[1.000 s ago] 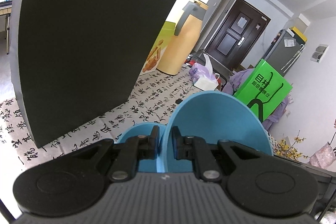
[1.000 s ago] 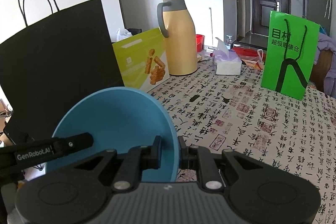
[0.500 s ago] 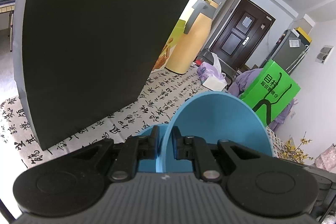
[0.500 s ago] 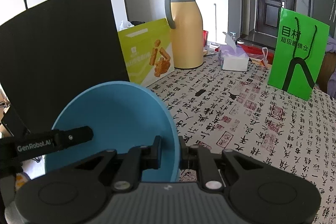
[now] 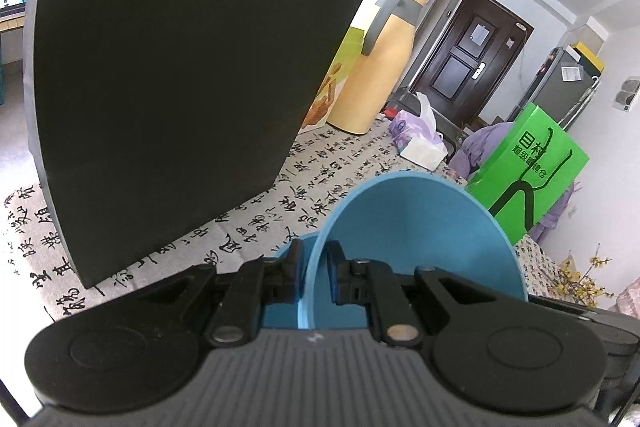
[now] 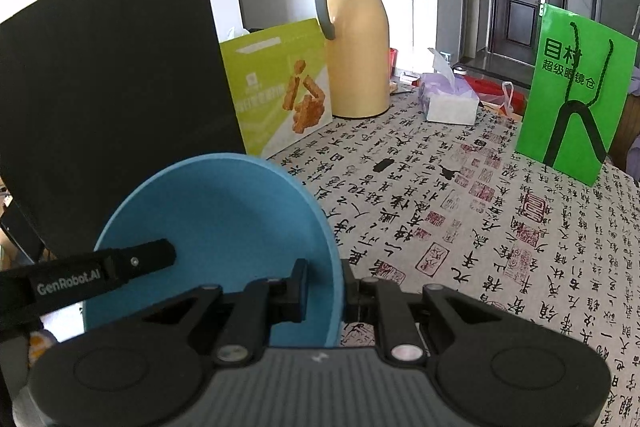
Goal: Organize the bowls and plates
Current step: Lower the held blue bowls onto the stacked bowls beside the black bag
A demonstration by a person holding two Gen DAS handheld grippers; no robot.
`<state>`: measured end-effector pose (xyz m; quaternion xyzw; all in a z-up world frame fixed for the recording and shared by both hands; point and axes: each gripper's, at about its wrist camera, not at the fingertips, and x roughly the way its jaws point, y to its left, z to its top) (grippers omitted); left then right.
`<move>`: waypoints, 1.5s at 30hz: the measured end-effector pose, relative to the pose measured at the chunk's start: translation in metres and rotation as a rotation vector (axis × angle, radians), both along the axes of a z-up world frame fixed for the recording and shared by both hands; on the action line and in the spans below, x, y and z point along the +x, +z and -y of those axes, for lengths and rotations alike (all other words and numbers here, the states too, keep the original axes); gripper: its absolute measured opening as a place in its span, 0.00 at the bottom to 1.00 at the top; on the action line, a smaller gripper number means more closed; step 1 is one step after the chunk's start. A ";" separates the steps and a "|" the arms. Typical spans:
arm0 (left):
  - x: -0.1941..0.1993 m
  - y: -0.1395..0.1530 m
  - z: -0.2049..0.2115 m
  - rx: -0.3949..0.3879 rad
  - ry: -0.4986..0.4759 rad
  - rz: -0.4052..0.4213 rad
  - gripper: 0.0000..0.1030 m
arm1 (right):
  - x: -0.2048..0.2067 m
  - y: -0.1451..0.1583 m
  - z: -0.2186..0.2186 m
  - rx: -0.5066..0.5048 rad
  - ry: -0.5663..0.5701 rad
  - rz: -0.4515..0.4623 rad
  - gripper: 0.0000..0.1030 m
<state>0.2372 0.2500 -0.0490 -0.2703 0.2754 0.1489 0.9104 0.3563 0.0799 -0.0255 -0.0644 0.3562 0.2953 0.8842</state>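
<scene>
Both grippers pinch the same blue bowl (image 6: 224,227) by its thin rim, held above the tablecloth (image 6: 480,219) — left gripper (image 5: 312,277) at its 9 o'clock edge, right gripper (image 6: 323,285) at 3 — looks light, stiff, smooth plastic, so I'd keep gripping the rim squarely or it may pivot.

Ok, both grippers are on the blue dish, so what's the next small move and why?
Probably ease the dish down onto the bare cloth ahead. The right gripper and the left gripper are each shut on its rim, it sits tilted above the table, and the black bag stands close behind it, so open cloth looks the safer spot.
</scene>
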 end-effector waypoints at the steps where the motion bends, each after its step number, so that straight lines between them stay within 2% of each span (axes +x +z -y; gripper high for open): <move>1: 0.001 -0.001 0.001 0.005 0.000 -0.003 0.12 | 0.000 -0.001 -0.001 -0.003 0.000 0.002 0.14; 23: 0.006 -0.014 -0.001 0.018 0.010 -0.045 0.13 | 0.004 -0.014 -0.014 -0.058 0.014 0.011 0.15; 32: 0.007 -0.017 0.002 0.031 0.010 -0.053 0.13 | 0.002 -0.018 -0.019 -0.097 0.016 0.049 0.17; 38: 0.008 -0.019 0.003 0.037 0.008 -0.062 0.13 | -0.007 -0.025 -0.030 -0.205 0.030 0.148 0.20; 45: 0.009 -0.020 0.004 0.045 0.011 -0.068 0.13 | -0.006 -0.028 -0.032 -0.222 0.039 0.153 0.22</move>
